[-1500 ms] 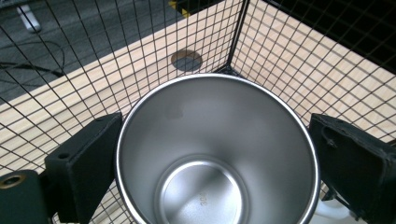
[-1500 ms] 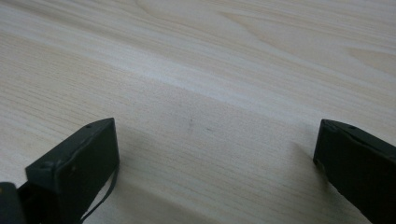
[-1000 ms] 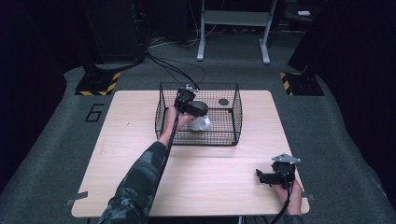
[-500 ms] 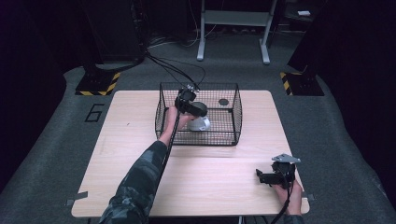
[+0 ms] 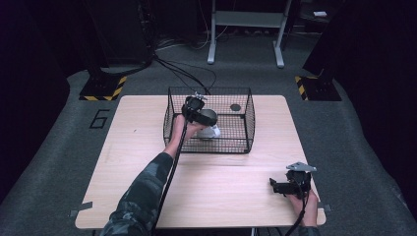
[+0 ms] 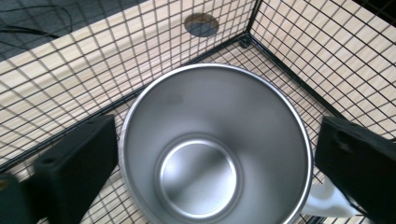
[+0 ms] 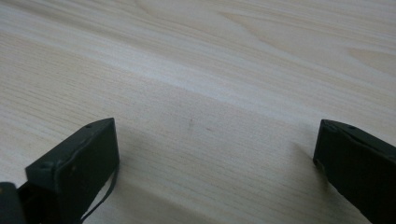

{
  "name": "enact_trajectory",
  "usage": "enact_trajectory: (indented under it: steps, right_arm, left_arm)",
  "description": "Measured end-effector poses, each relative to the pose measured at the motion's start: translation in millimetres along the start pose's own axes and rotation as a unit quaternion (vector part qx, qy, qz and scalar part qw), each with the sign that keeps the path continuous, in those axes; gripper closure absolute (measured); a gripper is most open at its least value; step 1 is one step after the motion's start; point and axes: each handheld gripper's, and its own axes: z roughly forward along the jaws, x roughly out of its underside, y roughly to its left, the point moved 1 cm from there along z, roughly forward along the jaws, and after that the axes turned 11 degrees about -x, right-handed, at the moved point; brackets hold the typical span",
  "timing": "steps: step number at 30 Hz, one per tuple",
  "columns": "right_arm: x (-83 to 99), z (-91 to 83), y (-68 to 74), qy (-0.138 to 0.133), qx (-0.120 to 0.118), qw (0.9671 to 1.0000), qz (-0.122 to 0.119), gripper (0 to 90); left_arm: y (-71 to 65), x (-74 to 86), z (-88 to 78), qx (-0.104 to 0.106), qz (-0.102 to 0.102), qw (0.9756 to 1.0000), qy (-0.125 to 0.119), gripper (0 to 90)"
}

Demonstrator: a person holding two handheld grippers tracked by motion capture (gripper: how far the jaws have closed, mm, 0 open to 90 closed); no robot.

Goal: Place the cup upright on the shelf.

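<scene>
A shiny steel cup (image 6: 205, 154) stands upright and empty inside a black wire basket (image 5: 248, 129) at the back middle of the table. My left gripper (image 6: 217, 140) looks straight down into it, open, with one jaw on each side of the rim; I cannot tell whether the jaws touch it. In the high view the left gripper (image 5: 202, 116) hovers over the cup (image 5: 210, 117) in the basket's left half. A white piece (image 6: 327, 205) shows beside the cup's base. My right gripper (image 5: 274, 186) rests low over the table's front right, open, with bare wood between its jaws (image 7: 217, 140).
The light wooden table (image 5: 142, 147) has bare room left of and in front of the basket. A round dark hole (image 5: 235, 107) in the tabletop shows through the basket's back right. Dark floor, cables and stand legs lie beyond the far edge.
</scene>
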Motion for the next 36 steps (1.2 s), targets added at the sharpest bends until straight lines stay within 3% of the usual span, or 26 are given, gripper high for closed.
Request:
enact_trajectory:
  steps: [8, 13, 18, 27, 33, 36]
  right_arm:
    - [0.0, 0.2, -0.3, 0.000, 0.000, 1.0000, -0.001, 0.0]
    - [-0.2, 0.4, 0.2, -0.001, -0.001, 1.0000, 0.002, 0.0]
    - [0.0, 0.3, -0.3, -0.002, 0.000, 1.0000, -0.001, 0.0]
    - [0.0, 0.4, -0.3, -0.003, 0.000, 1.0000, -0.001, 0.0]
    - [0.0, 0.3, -0.2, -0.002, -0.001, 1.0000, -0.001, 0.0]
    - [-0.1, 0.4, 0.1, -0.002, 0.000, 1.0000, 0.002, 0.0]
  left_arm:
    - [5.9, -4.2, -22.1, 0.018, -0.020, 0.9992, -0.031, 0.1]
    - [7.6, -5.4, -50.5, 0.036, -0.036, 0.9969, -0.059, 0.1]
    - [9.7, 4.3, -83.0, 0.052, -0.027, 0.9955, -0.074, 0.1]
    - [11.4, 39.4, -145.3, 0.051, 0.006, 0.9938, -0.098, 0.0]
    - [17.6, 80.4, -177.7, 0.035, 0.027, 0.9939, -0.101, 0.0]
    - [23.6, 106.8, -189.8, 0.014, 0.034, 0.9940, -0.103, 0.0]
